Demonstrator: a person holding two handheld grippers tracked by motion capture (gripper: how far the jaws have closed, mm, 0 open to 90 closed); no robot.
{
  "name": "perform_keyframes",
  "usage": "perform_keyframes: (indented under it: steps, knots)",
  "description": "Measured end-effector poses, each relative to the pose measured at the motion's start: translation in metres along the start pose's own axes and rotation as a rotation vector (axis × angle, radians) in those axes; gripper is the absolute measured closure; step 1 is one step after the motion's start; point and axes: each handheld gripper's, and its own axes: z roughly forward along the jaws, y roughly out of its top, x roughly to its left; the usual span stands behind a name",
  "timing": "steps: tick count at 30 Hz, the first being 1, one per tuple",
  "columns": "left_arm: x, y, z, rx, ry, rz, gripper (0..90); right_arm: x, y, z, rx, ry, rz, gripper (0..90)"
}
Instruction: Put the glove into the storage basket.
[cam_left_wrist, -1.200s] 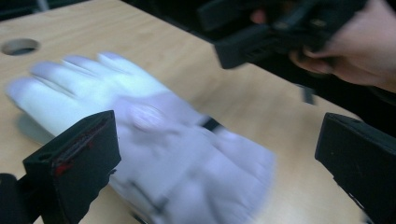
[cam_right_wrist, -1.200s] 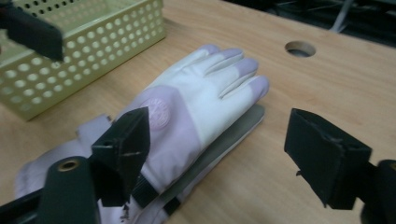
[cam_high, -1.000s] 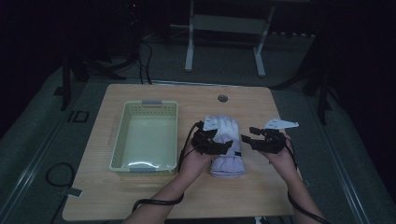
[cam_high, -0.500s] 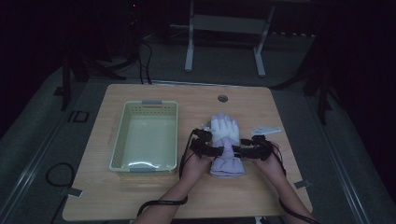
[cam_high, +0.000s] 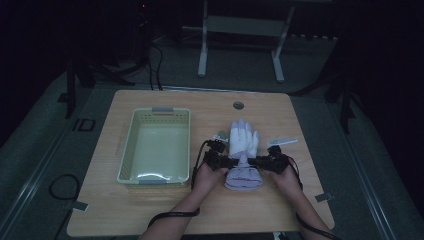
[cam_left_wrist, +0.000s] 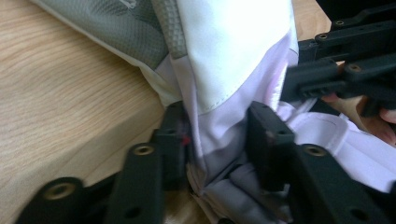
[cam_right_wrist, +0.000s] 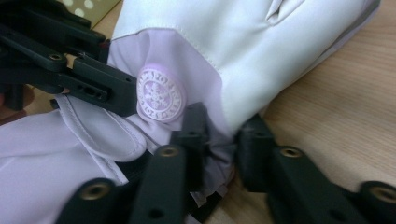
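While lying flat on table right of basket, glove pinched at wrist from both sides: left gripper jaws just closed onto fabric fold; right gripper likewise, clamping opposite edge.

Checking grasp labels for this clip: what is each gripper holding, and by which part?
Both hold the glove at its wrist: the left gripper pinches one side edge, the right gripper the opposite edge.

The glove is white and pale lilac (with a grey textured patch), beside it a pale green basket on the light wooden table; both tools are black.
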Motion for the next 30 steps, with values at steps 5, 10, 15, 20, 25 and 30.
perform_keyframes:
  steps: [5,10,15,20,25,30]
  knots:
    - [-0.002,0.004,-0.004,0.006,-0.016,0.019,72.3,0.008,0.002,-0.004,-0.013,-0.042,-0.025,81.2]
    - [-0.009,0.010,-0.012,-0.004,-0.025,0.040,74.9,0.014,0.008,-0.011,-0.027,-0.068,-0.033,82.0]
    - [-0.022,0.023,-0.026,-0.035,-0.022,0.070,75.1,0.020,0.019,-0.027,-0.069,-0.079,-0.024,82.2]
    - [-0.032,0.036,-0.045,-0.065,-0.024,0.104,75.1,0.030,0.032,-0.043,-0.120,-0.091,-0.035,82.1]
    - [-0.037,0.051,-0.070,-0.076,-0.015,0.131,75.1,0.044,0.052,-0.055,-0.148,-0.097,-0.050,82.1]
    - [-0.036,0.061,-0.094,-0.084,0.004,0.159,75.1,0.059,0.070,-0.059,-0.177,-0.086,-0.067,82.1]
